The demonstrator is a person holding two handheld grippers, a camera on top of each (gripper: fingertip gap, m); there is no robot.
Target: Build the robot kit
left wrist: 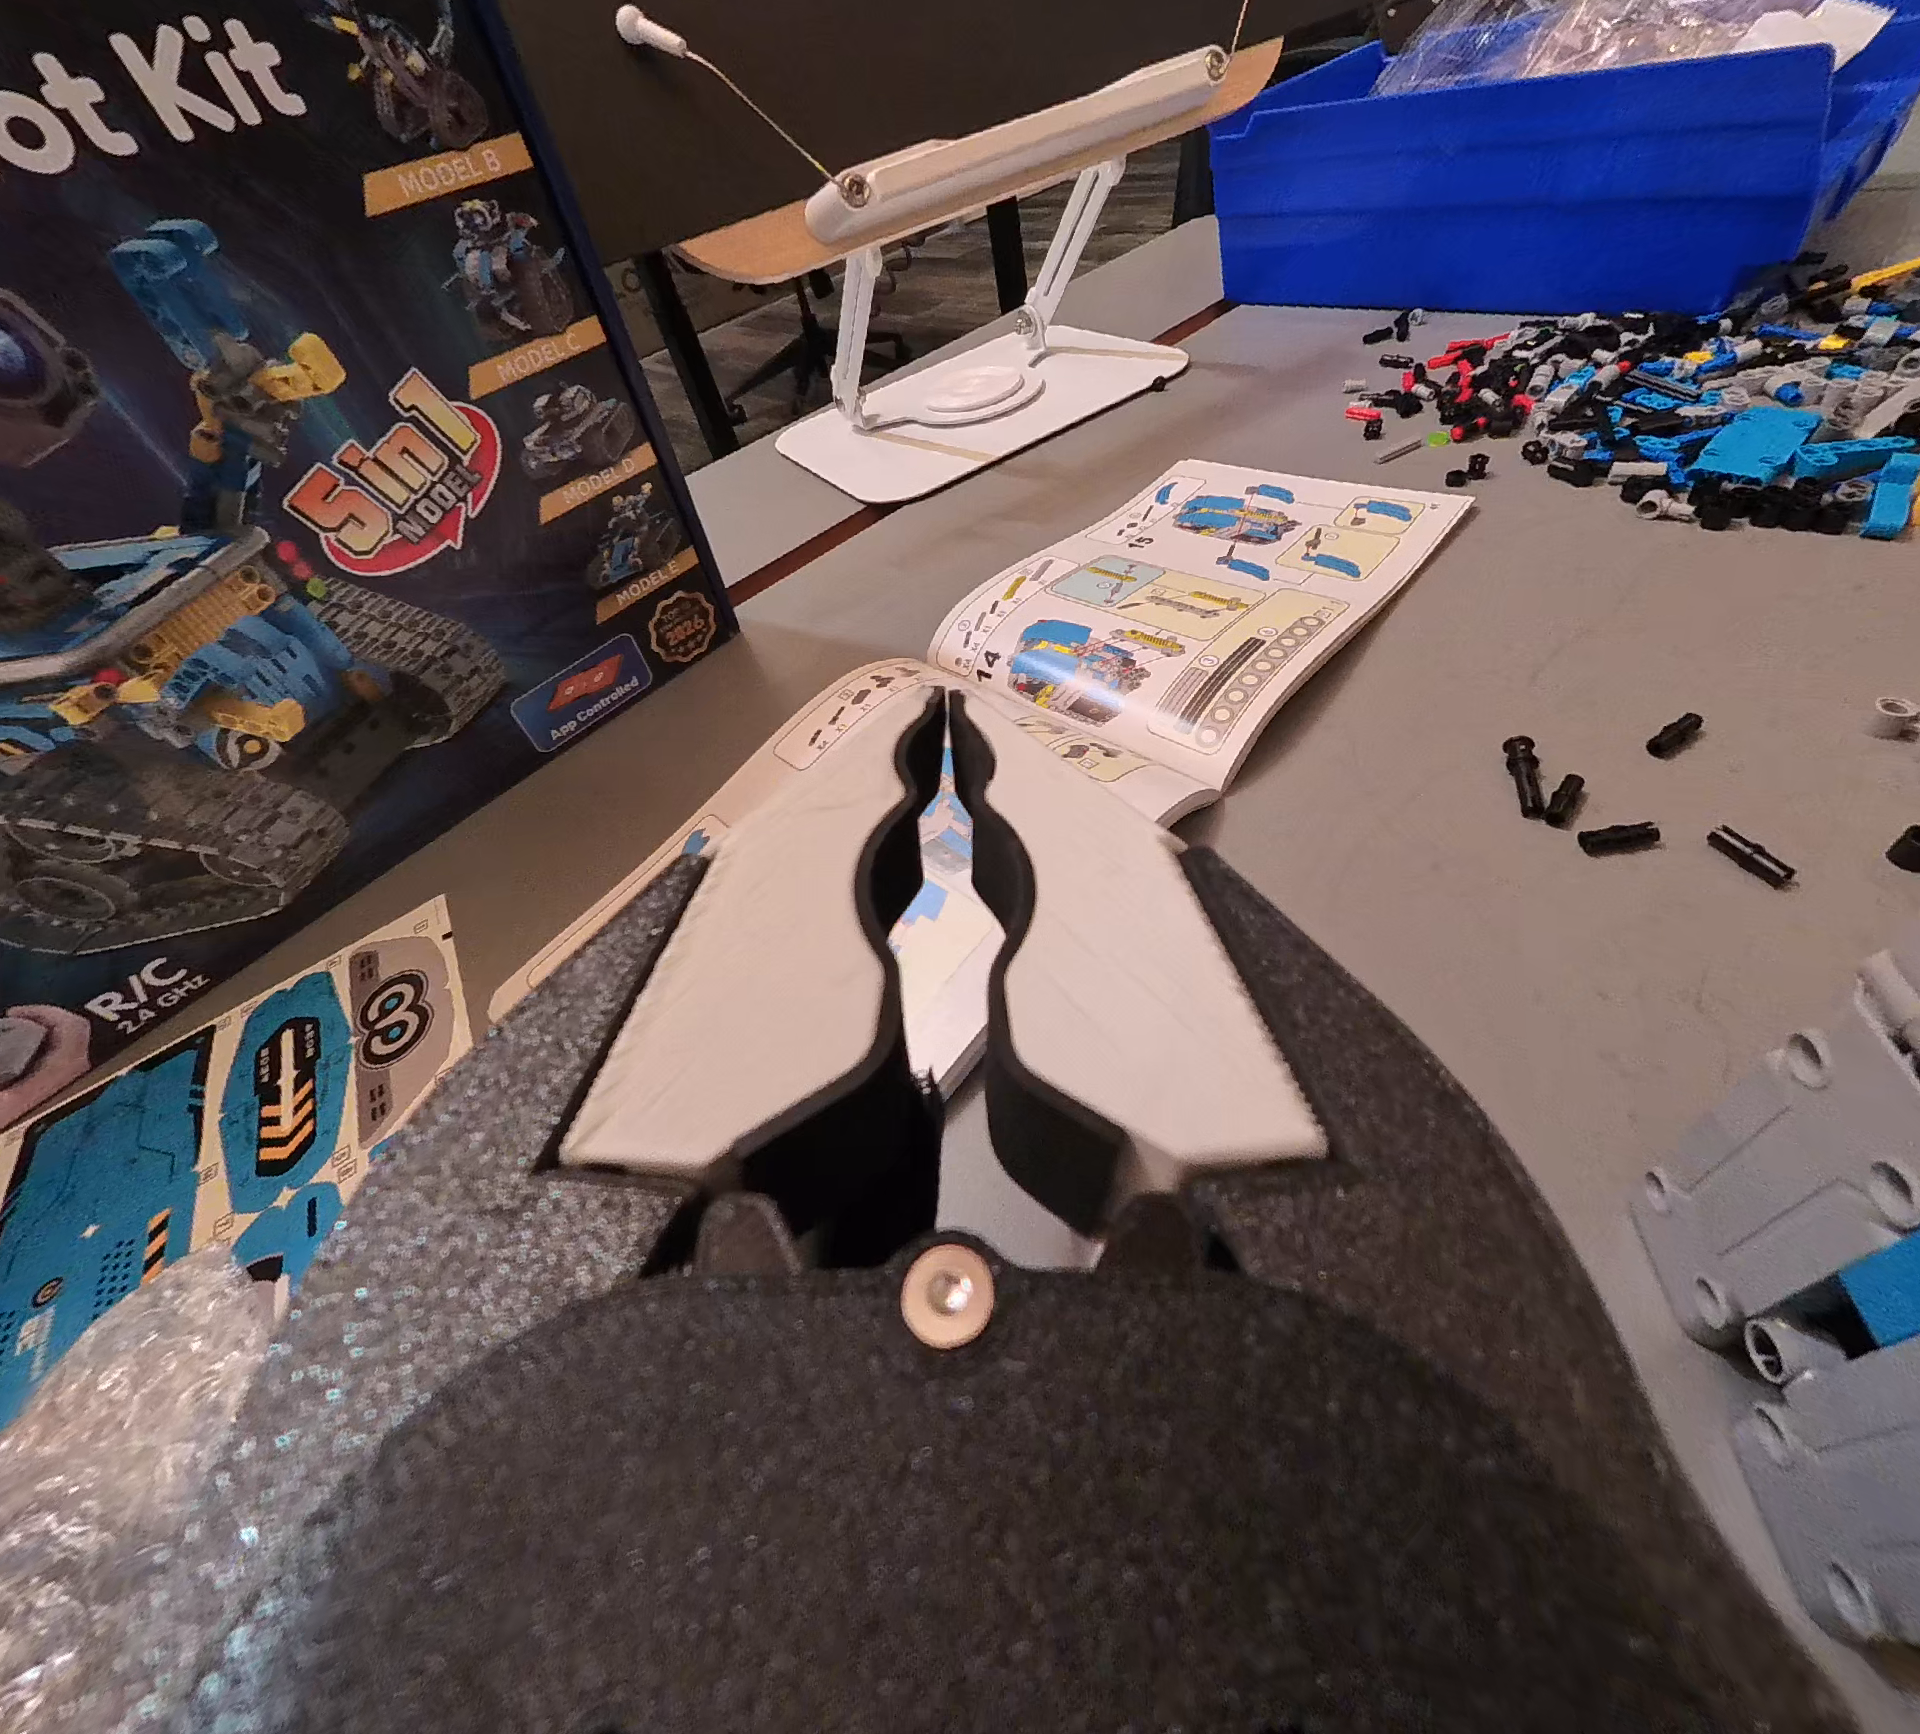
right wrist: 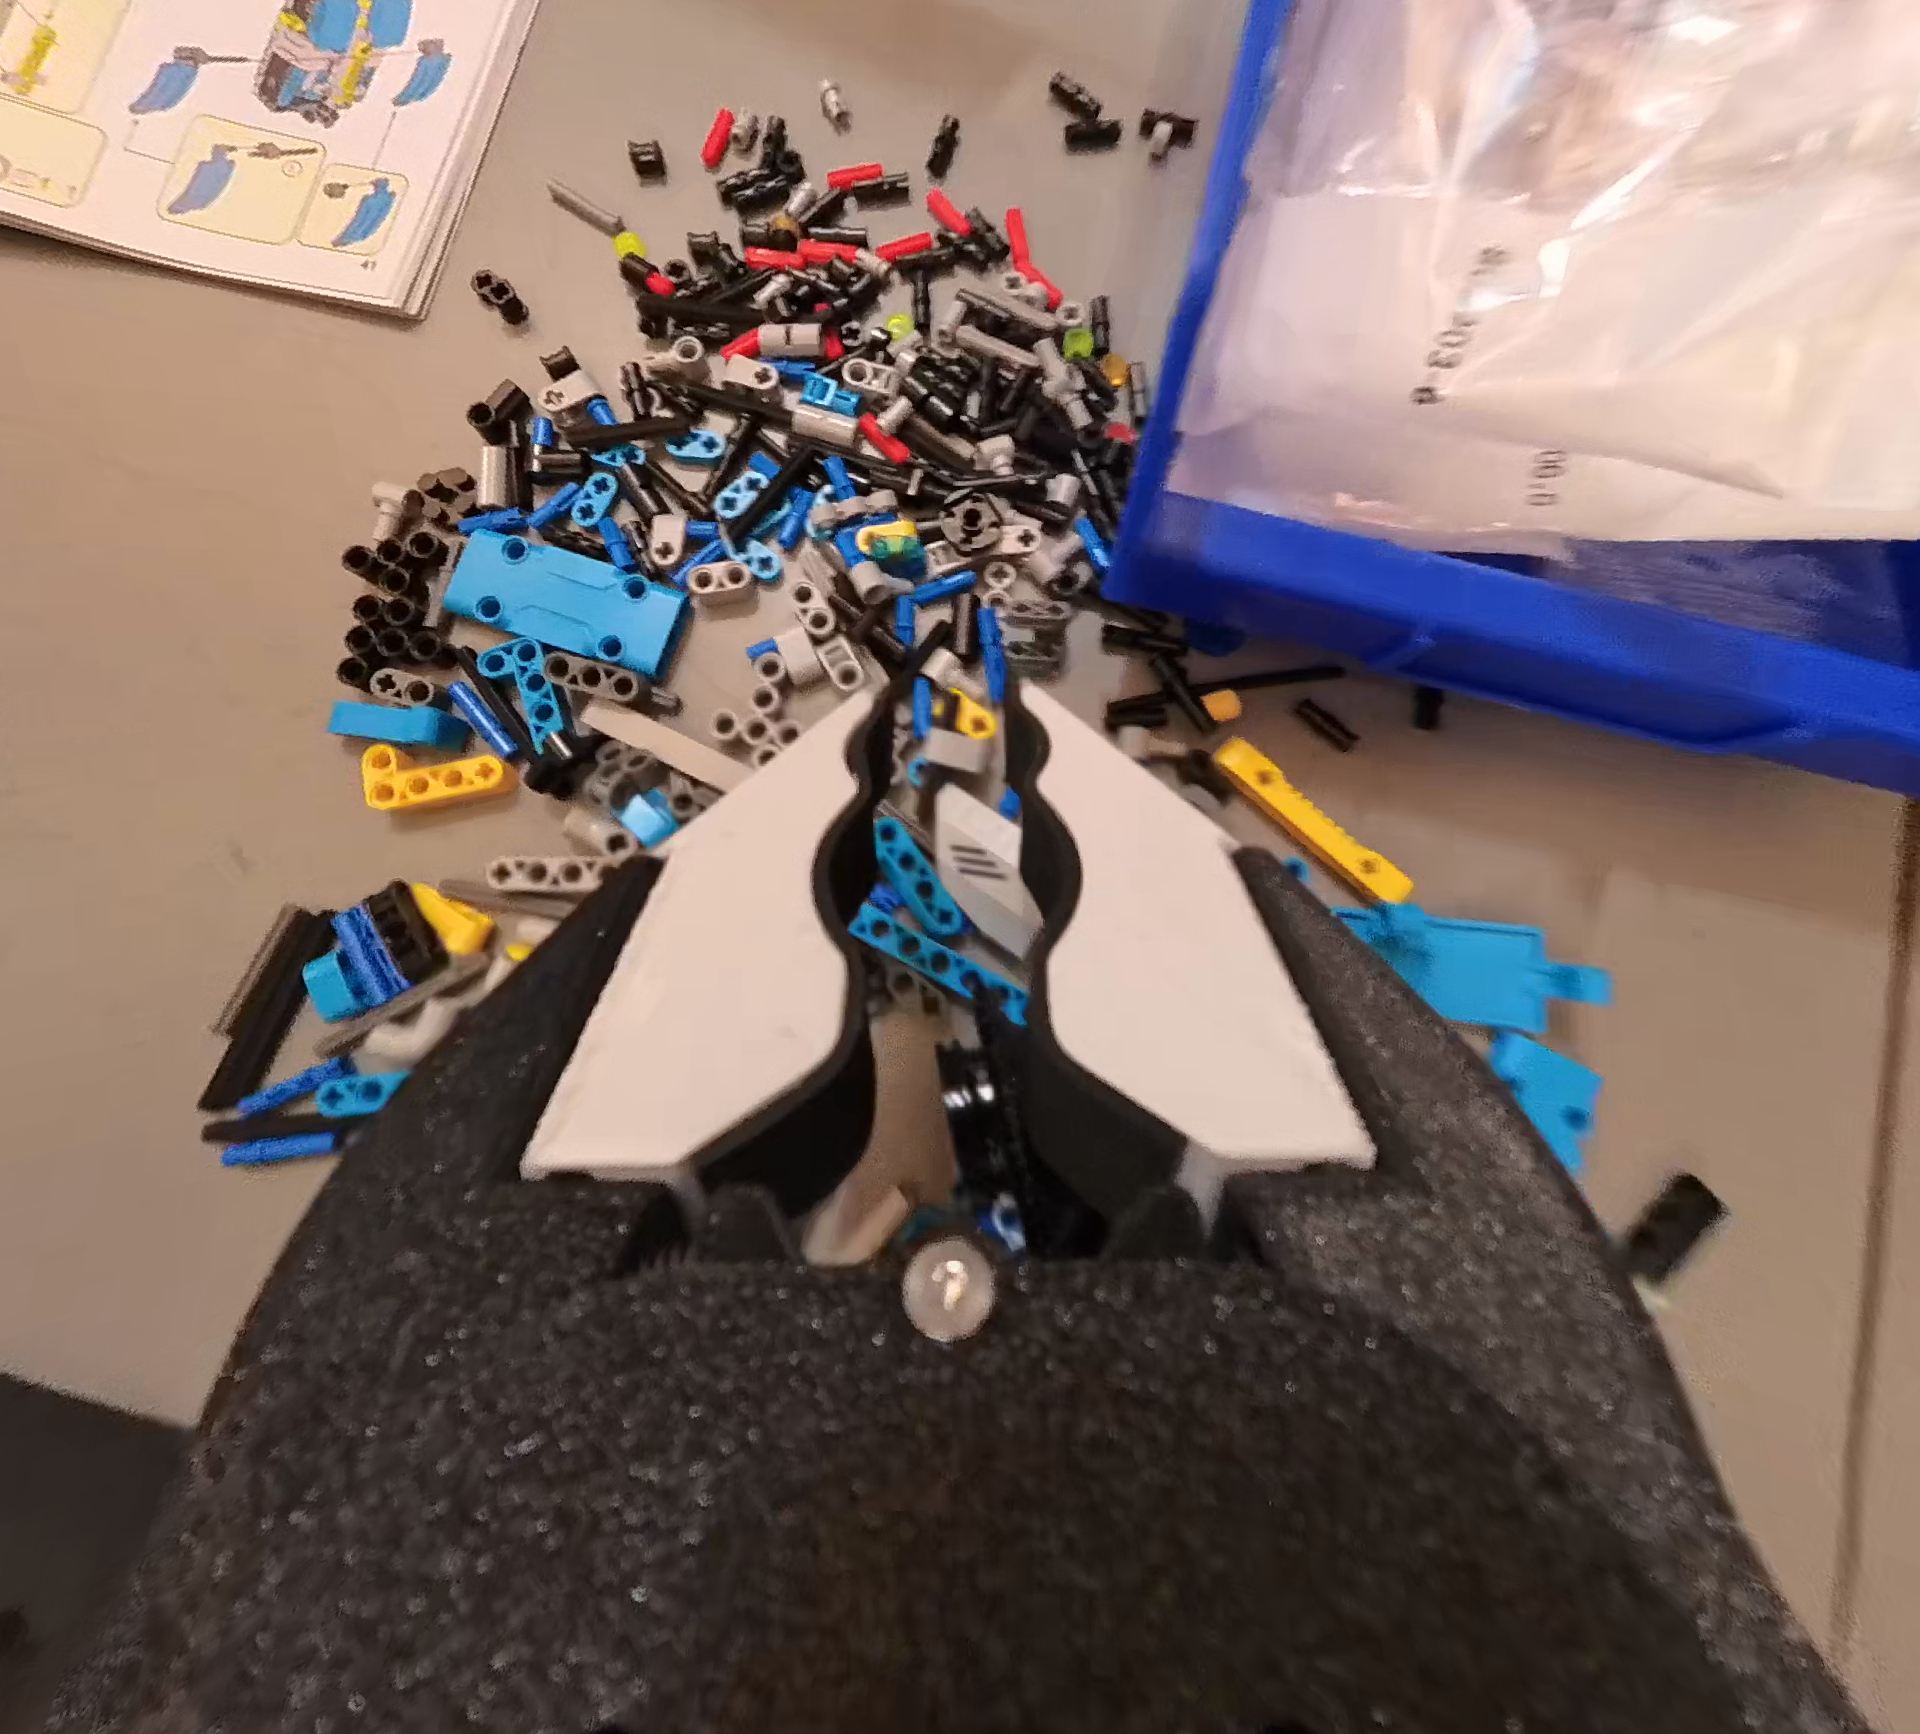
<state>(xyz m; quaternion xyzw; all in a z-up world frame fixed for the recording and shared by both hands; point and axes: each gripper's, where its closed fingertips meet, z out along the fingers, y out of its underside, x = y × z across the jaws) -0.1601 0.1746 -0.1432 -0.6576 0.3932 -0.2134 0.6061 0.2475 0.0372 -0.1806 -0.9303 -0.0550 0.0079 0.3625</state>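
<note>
The left wrist view looks low and forward across the grey table (left wrist: 1455, 853), close over the open instruction booklet (left wrist: 1195, 604), facing the kit box (left wrist: 312, 437) and white stand (left wrist: 987, 282). The right wrist view tilts steeply down, close above the loose brick pile (right wrist: 779, 489). Both share booklet, pile (left wrist: 1714, 427) and blue bin (right wrist: 1455, 624).

We see a grey table (left wrist: 1455, 749) bearing an open instruction booklet (left wrist: 1195, 604), a kit box (left wrist: 312, 437), a sticker sheet (left wrist: 208, 1113), a white stand (left wrist: 987, 396), a blue bin (right wrist: 1558, 645) and scattered building pieces (right wrist: 779, 458).
</note>
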